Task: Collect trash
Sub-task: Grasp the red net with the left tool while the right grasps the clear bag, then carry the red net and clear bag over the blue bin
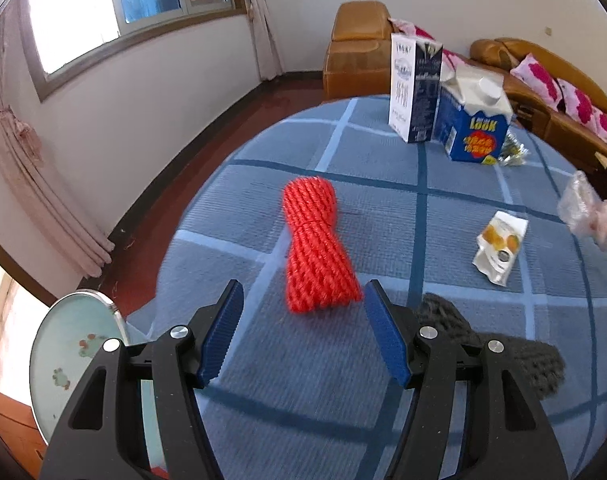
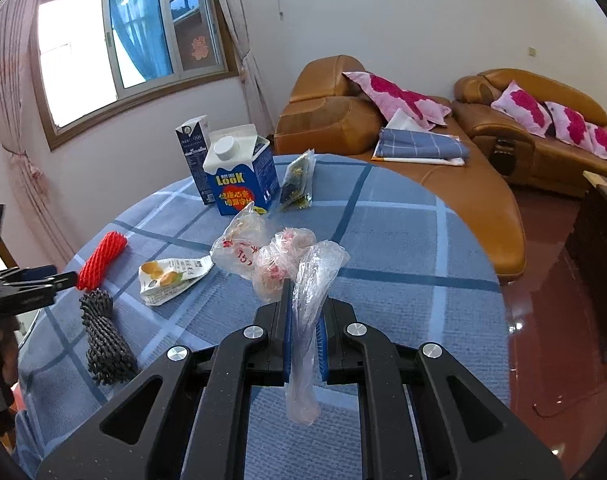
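Note:
A red foam net sleeve (image 1: 317, 244) lies on the blue checked tablecloth (image 1: 463, 360), its near end between the tips of my open left gripper (image 1: 301, 312). It also shows in the right wrist view (image 2: 102, 260), with the left gripper (image 2: 59, 280) at its near end. My right gripper (image 2: 305, 320) is shut on a clear plastic bag (image 2: 303, 268), held above the cloth (image 2: 403, 248); the bag also shows at the right edge of the left wrist view (image 1: 591, 212). A black foam net (image 2: 103, 344) and a white-and-orange snack wrapper (image 2: 171, 278) lie nearby; both show in the left wrist view, net (image 1: 503, 352), wrapper (image 1: 499, 246).
A blue LOOK milk carton (image 2: 243, 176), a tall dark carton (image 2: 195, 156) and a shiny wrapper (image 2: 299, 182) stand at the table's far side. Orange leather sofas (image 2: 443, 148) with pink pillows lie beyond. A round glass stool top (image 1: 75, 356) is below the table's left edge.

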A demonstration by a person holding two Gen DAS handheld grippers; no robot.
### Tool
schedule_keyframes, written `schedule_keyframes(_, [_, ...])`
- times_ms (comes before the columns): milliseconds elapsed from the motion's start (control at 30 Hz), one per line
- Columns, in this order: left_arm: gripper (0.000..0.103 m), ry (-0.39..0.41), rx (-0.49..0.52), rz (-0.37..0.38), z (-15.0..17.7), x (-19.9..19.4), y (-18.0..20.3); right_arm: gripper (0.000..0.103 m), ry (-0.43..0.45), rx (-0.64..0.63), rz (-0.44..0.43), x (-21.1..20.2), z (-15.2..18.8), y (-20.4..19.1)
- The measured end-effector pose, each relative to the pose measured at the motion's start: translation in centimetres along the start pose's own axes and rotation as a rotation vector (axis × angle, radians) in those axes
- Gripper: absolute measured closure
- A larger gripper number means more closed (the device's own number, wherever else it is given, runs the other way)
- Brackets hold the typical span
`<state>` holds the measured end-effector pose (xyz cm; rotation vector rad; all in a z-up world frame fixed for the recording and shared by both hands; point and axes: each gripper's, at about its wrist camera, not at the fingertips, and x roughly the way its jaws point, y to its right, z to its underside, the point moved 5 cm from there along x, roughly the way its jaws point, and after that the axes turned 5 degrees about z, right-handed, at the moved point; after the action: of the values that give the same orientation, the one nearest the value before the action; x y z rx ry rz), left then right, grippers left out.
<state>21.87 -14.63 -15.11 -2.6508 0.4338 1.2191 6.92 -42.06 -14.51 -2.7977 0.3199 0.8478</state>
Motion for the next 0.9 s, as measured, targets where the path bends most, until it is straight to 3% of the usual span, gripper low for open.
schedule_keyframes(100, [0.058,-0.041,-0.002,0.020,0.0,1.7,0.3,0.092,-0.006,-0.003,-0.014,0.3,-0.1,-0.4])
schedule_keyframes(167, [0.080,-0.070,-0.009,0.043,0.2,2.7,0.1,0.092,0.002,-0.012,-0.024,0.1,-0.4,-0.8])
schedule_keyframes(233, [0.086,-0.062,-0.009,0.047,0.2,2.6,-0.4,0.092,0.010,-0.026,-0.029,-0.2,-0.6,-1.2])
schedule_keyframes(533, [0.088,-0.005,0.048,0.049,1.8,-4.1,-4.0,0.092,0.036,-0.100,-0.133,-1.2,-1.8,-6.4])
schedule_keyframes(900, [0.088,0.005,0.009,-0.024,7.5,-10.7,-11.0,0.092,0.050,-0.257,-0.310,-1.0,-2.7,-17.7])
